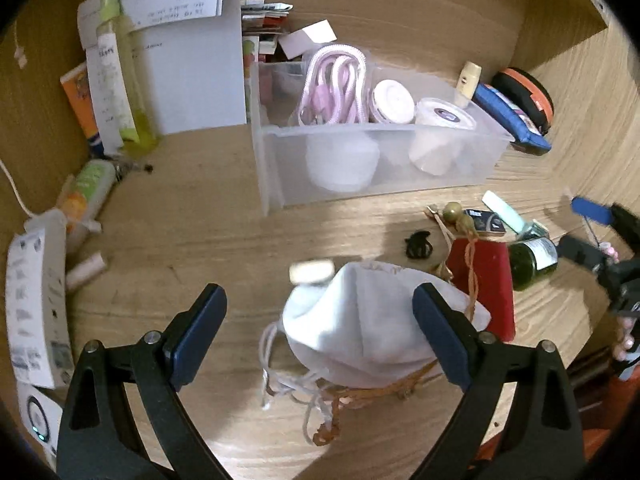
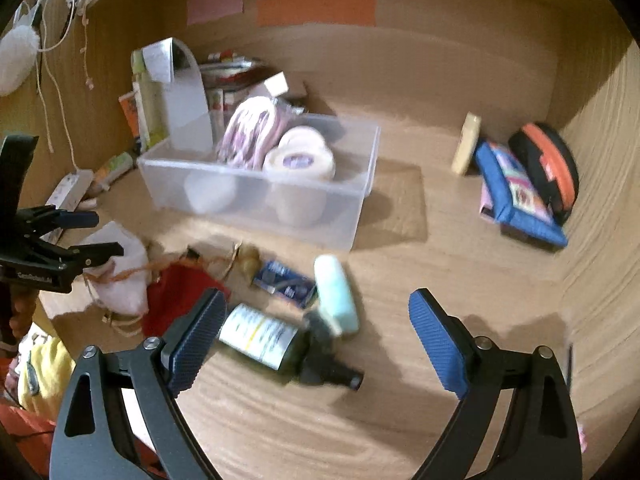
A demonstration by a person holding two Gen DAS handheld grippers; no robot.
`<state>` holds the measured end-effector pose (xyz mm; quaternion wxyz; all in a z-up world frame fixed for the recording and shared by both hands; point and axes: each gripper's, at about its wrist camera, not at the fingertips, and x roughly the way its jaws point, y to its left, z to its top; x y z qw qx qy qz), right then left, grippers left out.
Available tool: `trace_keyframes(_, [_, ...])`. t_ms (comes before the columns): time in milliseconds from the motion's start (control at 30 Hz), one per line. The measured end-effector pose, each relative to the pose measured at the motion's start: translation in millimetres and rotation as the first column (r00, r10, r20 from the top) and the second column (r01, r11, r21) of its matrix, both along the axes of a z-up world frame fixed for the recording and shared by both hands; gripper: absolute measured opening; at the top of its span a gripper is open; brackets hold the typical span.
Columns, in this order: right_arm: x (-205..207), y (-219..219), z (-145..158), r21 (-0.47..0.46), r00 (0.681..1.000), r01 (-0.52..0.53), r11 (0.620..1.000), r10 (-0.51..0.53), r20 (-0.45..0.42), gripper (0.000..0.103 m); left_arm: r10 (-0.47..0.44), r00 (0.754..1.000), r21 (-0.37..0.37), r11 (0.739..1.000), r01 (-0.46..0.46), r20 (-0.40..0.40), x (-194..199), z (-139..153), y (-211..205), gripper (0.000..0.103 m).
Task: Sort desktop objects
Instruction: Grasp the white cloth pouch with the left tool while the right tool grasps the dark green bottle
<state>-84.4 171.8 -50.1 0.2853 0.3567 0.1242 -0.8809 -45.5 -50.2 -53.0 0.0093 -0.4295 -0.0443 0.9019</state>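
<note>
- My left gripper (image 1: 320, 320) is spread wide over the white pouch (image 1: 372, 320) on the desk (image 1: 192, 232), gripping nothing.
- My right gripper (image 2: 316, 328) is also released, with the dark green bottle (image 2: 276, 344) lying on its side between the fingers.
- A red pouch (image 1: 486, 280) lies between pouch and bottle; the clear bin (image 1: 384, 160) sits behind them.

Items I have in view. White cloth pouch (image 1: 360, 320): slumped and creased, drawstrings loose, lying between my left fingers and touching the inner face of the right one. Red pouch (image 1: 486, 280): flat, just outside that same finger, a tan cord across it. Dark green bottle (image 2: 280, 344): on its side, white label up, beside my right gripper's left finger. Pale green bar (image 2: 336, 296): just beyond the bottle, tilted.
</note>
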Motion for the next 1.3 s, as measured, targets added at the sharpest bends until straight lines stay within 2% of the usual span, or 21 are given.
trace_keyframes(200, [5,-4,-20,0.014,0.999,-0.013,1.000,0.012,0.053,0.092,-0.012,1.000,0.037,0.999,0.012,0.003,10,-3,1,0.095])
trace_keyframes(500, [1,-6,-35,-0.022,0.994,-0.006,1.000,0.008,0.110,0.092,-0.106,0.994,0.086,0.991,0.105,0.016,19,-5,18,0.097])
trace_keyframes(733, [-10,0,-39,-0.082,0.989,0.027,0.996,-0.014,0.150,0.090,-0.174,0.984,0.177,0.971,0.162,0.050,16,-17,25,0.099])
trace_keyframes(767, [-11,1,-40,-0.087,0.988,0.029,0.996,-0.016,0.151,0.089,-0.182,0.982,0.185,0.968,0.169,0.054,17,-19,26,0.099])
trace_keyframes(833, [-11,2,-40,-0.087,0.988,0.026,0.996,-0.013,0.152,0.078,-0.192,0.980,0.183,0.967,0.180,0.049,18,-19,31,0.099])
trace_keyframes(900, [-12,3,-41,-0.083,0.988,0.014,0.996,-0.001,0.157,0.065,-0.207,0.977,0.181,0.964,0.195,0.051,18,-19,34,0.099])
trace_keyframes(933, [-12,3,-41,-0.081,0.987,0.011,0.997,0.002,0.159,0.062,-0.218,0.974,0.173,0.963,0.206,0.053,19,-18,38,0.099])
trace_keyframes(1033, [-12,3,-43,-0.080,0.986,-0.004,0.997,0.017,0.164,0.047,-0.231,0.972,0.138,0.965,0.222,0.052,21,-11,40,0.099])
trace_keyframes(1133, [-10,4,-42,-0.080,0.987,-0.010,0.997,0.022,0.161,0.044,-0.242,0.970,0.111,0.965,0.238,0.029,28,-2,40,0.099])
trace_keyframes(1300, [-7,1,-42,-0.065,0.988,-0.033,0.997,0.042,0.150,0.044,-0.258,0.963,0.071,0.965,0.253,0.074,27,-13,53,0.099])
